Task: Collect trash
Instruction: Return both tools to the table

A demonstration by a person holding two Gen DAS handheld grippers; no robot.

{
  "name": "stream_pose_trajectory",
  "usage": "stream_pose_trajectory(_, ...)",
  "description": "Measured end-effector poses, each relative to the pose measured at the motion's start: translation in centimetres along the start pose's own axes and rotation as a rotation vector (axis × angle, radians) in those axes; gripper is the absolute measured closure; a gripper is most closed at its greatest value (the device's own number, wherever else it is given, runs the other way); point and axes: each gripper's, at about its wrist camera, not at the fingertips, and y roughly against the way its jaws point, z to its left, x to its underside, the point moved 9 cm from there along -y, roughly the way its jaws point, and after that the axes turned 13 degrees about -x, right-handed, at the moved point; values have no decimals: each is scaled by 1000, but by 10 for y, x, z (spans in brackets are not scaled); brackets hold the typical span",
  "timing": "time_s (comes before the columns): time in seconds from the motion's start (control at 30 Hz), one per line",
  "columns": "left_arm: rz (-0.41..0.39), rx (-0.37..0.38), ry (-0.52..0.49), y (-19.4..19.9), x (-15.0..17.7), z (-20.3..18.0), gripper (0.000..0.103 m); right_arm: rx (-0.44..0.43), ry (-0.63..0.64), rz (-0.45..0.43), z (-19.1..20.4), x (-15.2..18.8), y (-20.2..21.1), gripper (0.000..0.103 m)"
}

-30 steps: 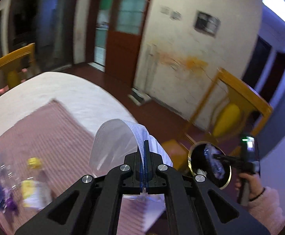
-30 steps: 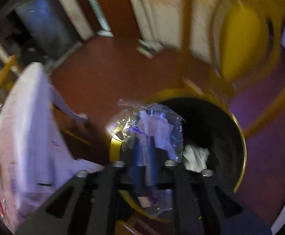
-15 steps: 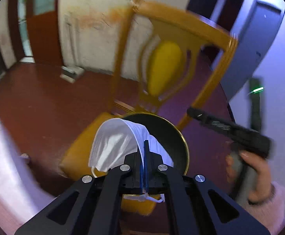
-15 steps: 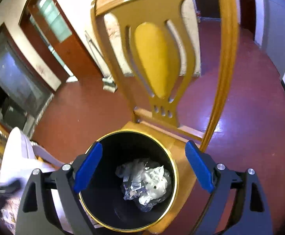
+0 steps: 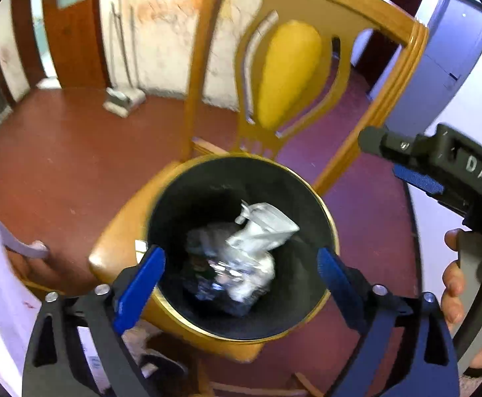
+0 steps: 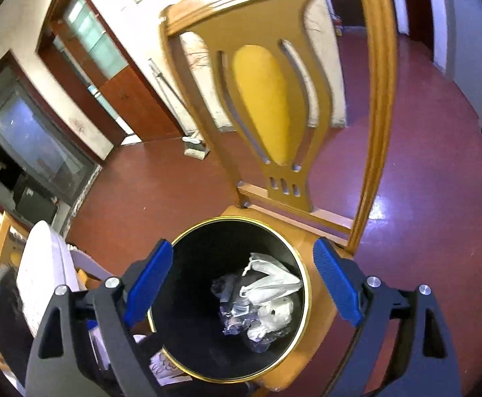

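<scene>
A black bin [image 5: 188, 195] with a gold rim stands on a yellow wooden chair [image 5: 287, 72]. Inside it a white face mask [image 5: 264, 228] lies on crumpled clear plastic wrappers [image 5: 221, 278]. My left gripper [image 5: 241, 258] hangs over the bin's near rim, its jaws opening, with nothing between the blue pads. My right gripper [image 6: 242, 254] also stands open and empty above the bin [image 6: 307, 284], where the mask [image 6: 274, 278] and wrappers [image 6: 237, 311] show again. In the left wrist view one right-gripper finger [image 5: 416, 178] reaches in from the right, held by a hand [image 5: 456, 284].
The chair back [image 6: 267, 106] rises right behind the bin. A table with a white cloth [image 6: 42, 264] stands to the left. Red floor [image 5: 59, 165] spreads beyond the chair, with a small dustpan-like object [image 5: 121, 101] by the stained wall.
The left gripper swung from the table to the bin, opened and let go of the mask, which now lies inside. The right gripper released the clear wrapper into the bin and drew back.
</scene>
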Motion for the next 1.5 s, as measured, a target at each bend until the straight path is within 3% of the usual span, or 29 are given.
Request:
stream_pose_trajectory(0.2,-206,-203,-13,58,-7,56,6,-40,89,-7,58,9,5,16)
stream_pose_trajectory(0.3,-298,-315,69,108,9,112,6,-121,172,-6,118,19,8,16)
stream_pose_trajectory(0.37,-314,-382,135,134,28,150,6,-180,225,4,157,28,8,16)
stream_pose_trajectory(0.57,-371,-587,426,248,109,284,6,-436,453,66,318,85,12,16)
stream_pose_trajectory(0.63,-391,-700,514,297,145,329,6,-526,518,98,367,109,18,16)
stream_pose_trajectory(0.77,-421,-876,669,379,208,385,6,-702,640,149,459,160,36,16)
stream_pose_trajectory(0.87,-401,-1005,808,434,263,414,6,-809,708,187,517,199,55,15)
stream_pose_trajectory(1.0,-381,-1061,921,468,313,435,6,-898,803,211,564,247,84,14)
stream_pose_trajectory(1.17,-386,-1160,944,495,340,431,6,-922,865,243,581,279,98,14)
stream_pose_trajectory(1.5,-417,-1125,962,501,343,430,6,-907,881,256,583,291,96,14)
